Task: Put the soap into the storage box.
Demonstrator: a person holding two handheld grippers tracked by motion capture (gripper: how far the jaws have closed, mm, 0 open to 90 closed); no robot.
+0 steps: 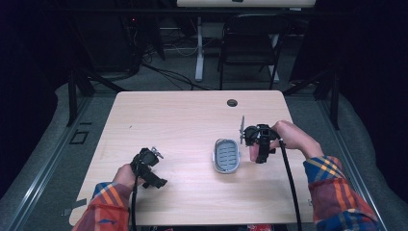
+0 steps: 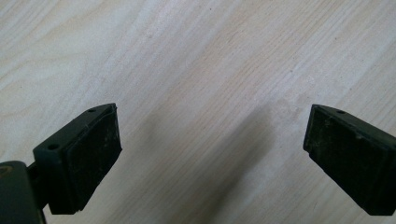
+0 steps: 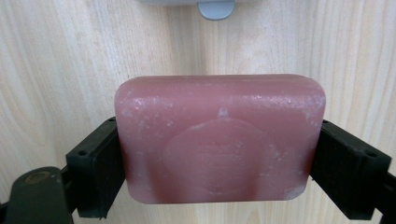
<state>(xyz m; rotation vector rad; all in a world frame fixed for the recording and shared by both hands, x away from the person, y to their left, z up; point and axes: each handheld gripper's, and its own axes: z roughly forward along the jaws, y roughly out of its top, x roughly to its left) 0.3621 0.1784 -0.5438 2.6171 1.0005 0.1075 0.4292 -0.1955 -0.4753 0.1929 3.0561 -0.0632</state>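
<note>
The right gripper (image 3: 219, 154) is clamping a pink soap bar (image 3: 219, 140) — smooth, rounded — over the pale wood-grain table (image 1: 183, 115), just beside a grey slotted soap dish (image 1: 226, 155). The left gripper (image 2: 212, 154) is hovering with jaws wide apart. A black chair (image 1: 250, 43) is standing behind.

Room: dark around your lit table (image 1: 192, 115), corners nearly black.
Light: fell from above, even, no glare.
Shadows: soft grey streaks lay between your left gripper (image 2: 212, 140) jaws.
Focus: high view was soft; your pink soap (image 3: 219, 137) looked sharp.
</note>
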